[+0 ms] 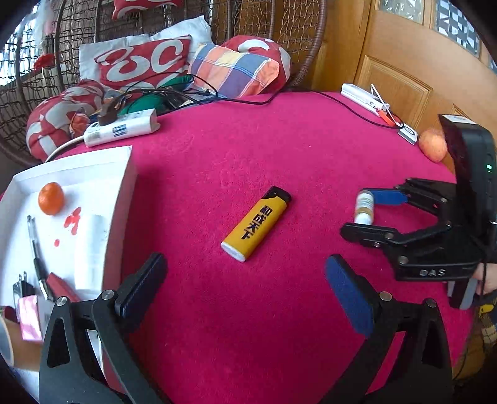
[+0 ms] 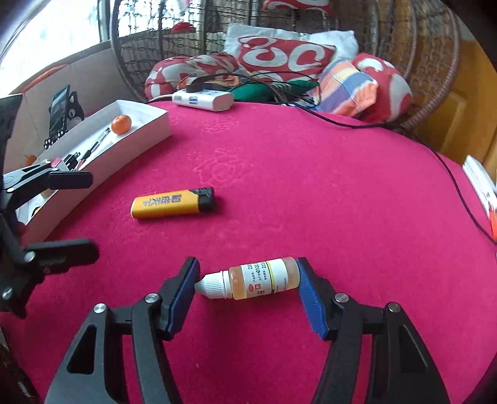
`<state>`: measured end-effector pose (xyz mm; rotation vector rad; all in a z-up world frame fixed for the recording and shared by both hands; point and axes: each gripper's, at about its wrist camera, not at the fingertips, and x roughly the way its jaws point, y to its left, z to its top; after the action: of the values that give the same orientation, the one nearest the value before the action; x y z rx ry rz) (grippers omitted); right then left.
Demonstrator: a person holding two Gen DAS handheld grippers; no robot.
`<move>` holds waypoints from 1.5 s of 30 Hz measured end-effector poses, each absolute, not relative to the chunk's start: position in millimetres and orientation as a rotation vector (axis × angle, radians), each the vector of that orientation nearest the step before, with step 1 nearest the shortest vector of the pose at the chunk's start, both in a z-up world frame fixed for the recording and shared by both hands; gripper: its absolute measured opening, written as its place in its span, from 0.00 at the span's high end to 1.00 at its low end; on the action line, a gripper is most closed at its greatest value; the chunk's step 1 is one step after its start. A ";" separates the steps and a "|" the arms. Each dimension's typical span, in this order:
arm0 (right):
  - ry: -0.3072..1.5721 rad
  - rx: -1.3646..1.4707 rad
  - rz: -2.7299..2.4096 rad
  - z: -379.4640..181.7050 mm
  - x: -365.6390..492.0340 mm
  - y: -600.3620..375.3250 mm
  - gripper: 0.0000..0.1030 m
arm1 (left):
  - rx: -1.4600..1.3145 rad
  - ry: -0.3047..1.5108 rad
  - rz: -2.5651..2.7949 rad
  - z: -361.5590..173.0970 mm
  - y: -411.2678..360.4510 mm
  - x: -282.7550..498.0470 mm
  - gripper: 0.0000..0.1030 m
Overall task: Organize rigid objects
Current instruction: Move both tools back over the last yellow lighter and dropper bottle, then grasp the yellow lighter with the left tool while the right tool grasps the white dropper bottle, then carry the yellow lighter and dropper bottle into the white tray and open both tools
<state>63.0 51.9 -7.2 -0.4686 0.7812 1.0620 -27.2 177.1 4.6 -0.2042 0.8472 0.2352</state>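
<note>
**Desk:** Dropper bottle [image 2: 254,281] first. Where does it lie?

**Photographer:** On its side on the magenta cloth-covered surface [image 2: 310,186], between the blue pads of the right hand-held gripper [image 2: 248,286]. Its white cap touches one pad and its base meets the other, so the right hand-held gripper is clamped on the dropper bottle end to end.

**Desk:** And the other one?

**Photographer:** The left hand-held gripper [image 1: 245,279] hangs over the cloth with its fingers wide apart and nothing between them. A yellow lighter [image 1: 256,228] with a black top lies flat just ahead of it, well apart from the bottle.

**Desk:** What else is on the surface?

**Photographer:** A white tray [image 2: 149,124] sits at one edge, holding a mandarin [image 2: 121,124], a pen [image 2: 99,140] and a plug, among other small items. A white power strip [image 2: 203,99] rests at the far edge with black cables trailing across the cloth. An apple [image 1: 432,145] sits near the opposite edge.

**Desk:** The room?

**Photographer:** Red-and-white patterned cushions [image 2: 285,56] and a plaid one fill a wicker hanging chair [image 1: 298,37] behind the surface. A wooden door [image 1: 403,62] stands beside it, and daylight comes through a window [image 2: 62,28].
</note>
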 end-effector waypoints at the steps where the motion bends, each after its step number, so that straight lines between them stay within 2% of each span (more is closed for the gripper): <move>1: 0.792 -0.431 1.060 -5.3 66.2 44.3 0.39 | -0.207 0.859 0.232 2.0 178.0 -18.2 0.00; 6: 0.840 -0.330 1.068 -4.6 78.4 33.7 0.39 | -0.166 0.902 0.230 -6.8 177.2 14.9 0.01; 9: 0.836 -0.343 1.065 -4.5 77.4 36.9 0.38 | -0.130 0.921 0.224 -10.9 174.7 23.2 0.11; 10: 0.836 -0.343 1.065 -4.6 77.5 36.8 0.38 | -0.118 0.932 0.225 -13.8 173.8 25.1 0.22; 12: 0.838 -0.338 1.067 -4.9 77.3 36.4 0.38 | -0.129 0.918 0.221 -15.1 173.9 23.5 0.30; 15: 0.844 -0.323 1.074 -5.4 78.4 33.6 0.38 | -0.124 0.909 0.229 -11.7 171.9 20.1 0.58; 16: 0.844 -0.321 1.074 -5.5 78.4 32.4 0.38 | -0.116 0.910 0.232 -10.4 170.3 19.6 0.73; 17: 0.843 -0.322 1.073 -5.3 78.1 32.2 0.39 | -0.111 0.910 0.235 -9.6 168.7 18.6 0.77; 26: 0.790 -0.272 1.010 2.8 71.6 19.5 0.39 | -0.109 0.847 0.258 0.1 154.1 -3.2 0.77; 45: 0.672 -0.079 0.966 42.3 40.5 -15.2 0.39 | -0.165 0.648 0.247 60.6 121.6 -58.4 0.77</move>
<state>40.5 -15.2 42.3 -0.0794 0.6720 0.9658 -58.4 121.6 60.6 -0.1649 0.6482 0.2474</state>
